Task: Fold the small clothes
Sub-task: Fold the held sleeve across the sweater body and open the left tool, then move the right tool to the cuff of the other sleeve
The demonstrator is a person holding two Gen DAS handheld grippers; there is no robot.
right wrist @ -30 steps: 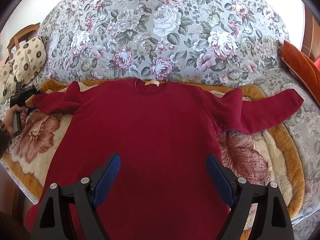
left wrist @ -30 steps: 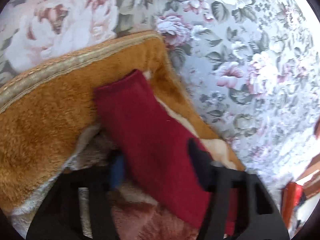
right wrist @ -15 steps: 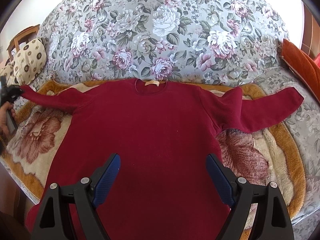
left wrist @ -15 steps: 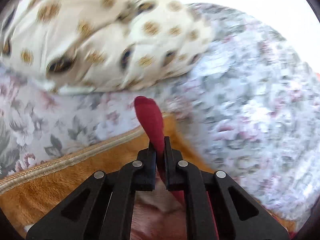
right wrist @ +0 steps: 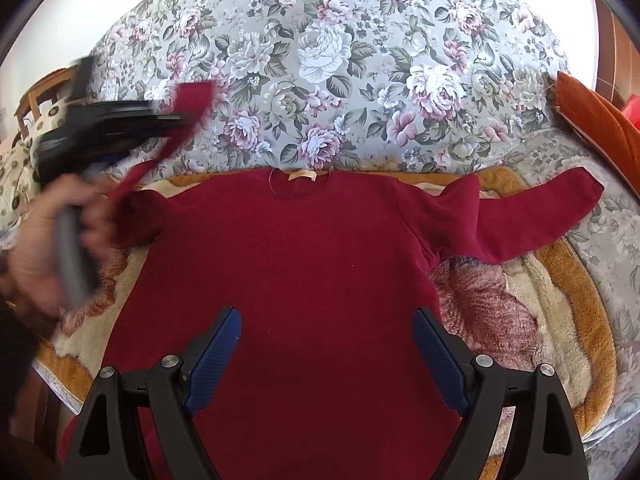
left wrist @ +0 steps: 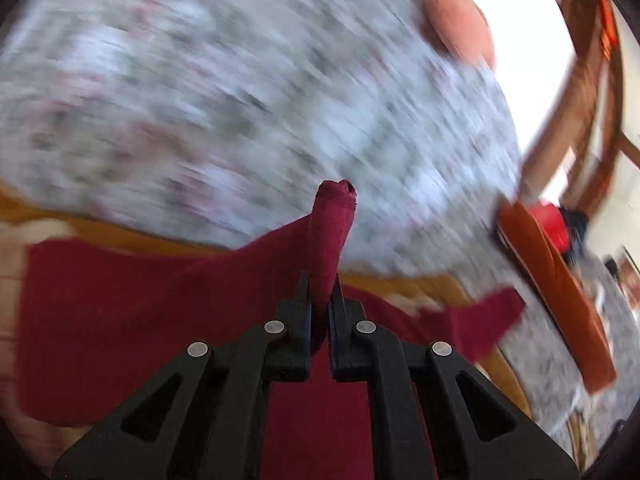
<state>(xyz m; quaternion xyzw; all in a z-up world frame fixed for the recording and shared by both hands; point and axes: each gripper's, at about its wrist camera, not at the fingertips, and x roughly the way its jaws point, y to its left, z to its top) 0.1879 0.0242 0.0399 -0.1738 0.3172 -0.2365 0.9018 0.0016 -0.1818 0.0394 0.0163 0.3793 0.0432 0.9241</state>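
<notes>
A dark red sweater [right wrist: 304, 264] lies flat, neck away from me, on a plush orange-and-cream blanket [right wrist: 560, 312]. My left gripper [left wrist: 320, 292] is shut on the cuff of its left sleeve [left wrist: 332, 216], which sticks up between the jaws. In the right wrist view that same gripper [right wrist: 176, 118], blurred, holds the left sleeve [right wrist: 188, 104] lifted off the blanket at the left, a hand [right wrist: 44, 240] on its handle. The right sleeve [right wrist: 532, 216] lies stretched out to the right. My right gripper [right wrist: 326, 354] hovers open over the sweater's lower body, nothing between its fingers.
A floral grey cover [right wrist: 340, 72] spreads behind the blanket. An orange cushion [right wrist: 600, 120] sits at the right edge. A cream patterned cushion [right wrist: 16, 164] and a wooden chair [right wrist: 40, 92] are at the far left. The blanket's front edge drops off near me.
The left gripper shut on the left sleeve's cuff, then lifted it and swung it in toward the sweater's body. The right gripper stayed still and open.
</notes>
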